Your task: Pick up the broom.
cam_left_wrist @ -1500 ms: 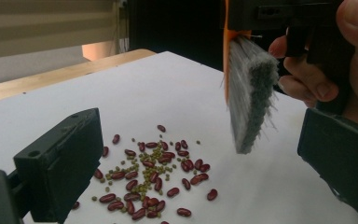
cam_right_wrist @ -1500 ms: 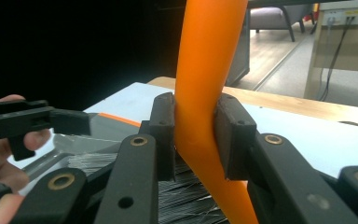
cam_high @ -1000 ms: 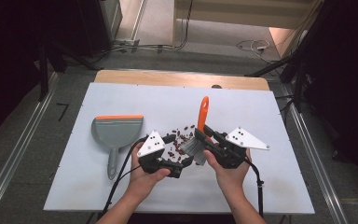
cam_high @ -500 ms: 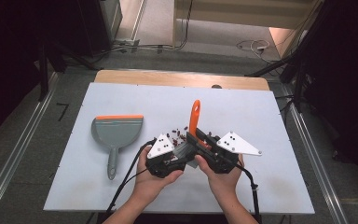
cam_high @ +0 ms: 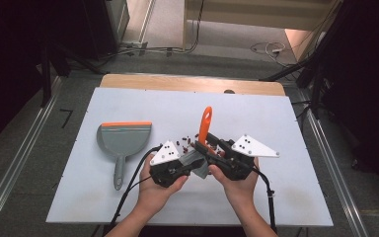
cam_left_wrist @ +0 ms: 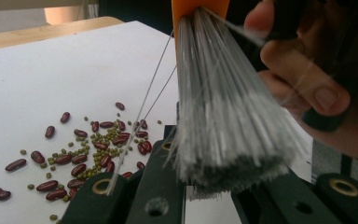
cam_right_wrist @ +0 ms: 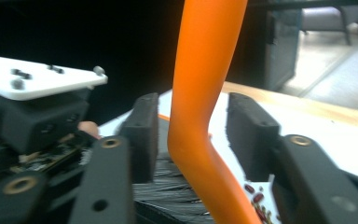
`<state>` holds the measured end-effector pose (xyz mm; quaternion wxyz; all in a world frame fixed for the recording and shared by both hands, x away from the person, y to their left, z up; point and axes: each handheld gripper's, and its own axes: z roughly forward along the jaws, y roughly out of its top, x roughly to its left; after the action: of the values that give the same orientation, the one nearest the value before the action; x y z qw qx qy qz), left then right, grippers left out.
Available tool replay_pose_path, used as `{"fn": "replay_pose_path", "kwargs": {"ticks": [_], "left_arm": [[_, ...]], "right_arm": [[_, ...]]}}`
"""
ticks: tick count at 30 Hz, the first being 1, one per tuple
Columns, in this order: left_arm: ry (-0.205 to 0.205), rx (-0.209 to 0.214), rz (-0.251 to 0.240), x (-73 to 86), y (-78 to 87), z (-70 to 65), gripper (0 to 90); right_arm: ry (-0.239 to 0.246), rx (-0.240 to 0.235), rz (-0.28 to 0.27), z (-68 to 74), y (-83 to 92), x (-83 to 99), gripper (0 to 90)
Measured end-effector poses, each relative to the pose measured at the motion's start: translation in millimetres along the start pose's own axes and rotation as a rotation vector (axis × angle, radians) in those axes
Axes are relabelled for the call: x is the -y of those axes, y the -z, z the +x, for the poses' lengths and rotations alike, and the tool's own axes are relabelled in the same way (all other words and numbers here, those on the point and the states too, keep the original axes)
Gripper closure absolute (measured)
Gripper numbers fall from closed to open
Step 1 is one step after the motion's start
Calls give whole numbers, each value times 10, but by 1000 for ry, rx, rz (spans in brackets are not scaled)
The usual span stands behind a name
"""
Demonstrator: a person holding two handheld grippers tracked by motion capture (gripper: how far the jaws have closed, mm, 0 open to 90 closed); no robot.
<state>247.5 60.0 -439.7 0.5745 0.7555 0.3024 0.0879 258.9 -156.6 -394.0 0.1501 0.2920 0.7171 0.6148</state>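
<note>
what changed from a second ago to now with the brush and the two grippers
The left gripper has just closed on the bristles of the brush. The right gripper has just been opening, and its jaws now stand off the orange handle between them: a handover. Both hands drew nearer the table's near edge, and the handle stands more upright. The dustpan and the beans kept their places.

Smooth matt-orange plastic brush handle, fine grey bristles
</note>
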Motion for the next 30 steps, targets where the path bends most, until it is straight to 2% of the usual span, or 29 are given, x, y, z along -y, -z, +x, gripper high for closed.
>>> {"fn": "replay_pose_path", "kwargs": {"ticks": [1, 2, 6, 7, 8, 11, 12, 13, 15, 16, 19, 20, 21, 24, 26, 30], "left_arm": [[0, 0, 0, 0, 0, 0, 862], [-1, 15, -3, -6, 24, 32, 862], [-14, 42, -13, -18, 80, 77, 862], [-17, 60, -18, -32, 121, 108, 862], [-17, 60, -18, -32, 121, 108, 862], [-16, 119, -20, -45, 176, 171, 862], [-26, 133, -18, -48, 192, 186, 862], [-28, 152, -19, -49, 205, 197, 862], [-29, 203, -26, -50, 224, 223, 862], [-21, 247, -29, -50, 231, 239, 862], [-33, 297, -21, -44, 233, 238, 862], [-33, 297, -21, -44, 233, 238, 861], [-51, 319, -8, -38, 230, 230, 861], [-55, 342, -5, -33, 219, 216, 861], [-56, 376, -1, -30, 209, 202, 861], [-54, 391, 5, -27, 203, 199, 861]], "right_arm": [[0, 0, 0, 0, 0, 0, 517], [15, -38, -23, -38, 47, -27, 491], [33, -84, -24, -111, 102, -68, 455], [39, -109, -17, -173, 138, -84, 449], [37, -122, -15, -209, 157, -87, 449], [5, -180, 11, -321, 194, -96, 451], [5, -180, 11, -321, 194, -96, 451], [-13, -244, 50, -386, 187, -91, 453], [-19, -317, 92, -417, 163, -70, 463], [-20, -357, 108, -427, 145, -53, 463], [-30, -446, 137, -421, 97, -1, 477], [-31, -456, 139, -412, 87, 10, 490], [-36, -466, 142, -405, 74, 17, 506], [-40, -512, 155, -381, 34, 35, 534], [-33, -535, 175, -358, 13, 51, 556], [-28, -554, 190, -343, -9, 75, 589]]}}
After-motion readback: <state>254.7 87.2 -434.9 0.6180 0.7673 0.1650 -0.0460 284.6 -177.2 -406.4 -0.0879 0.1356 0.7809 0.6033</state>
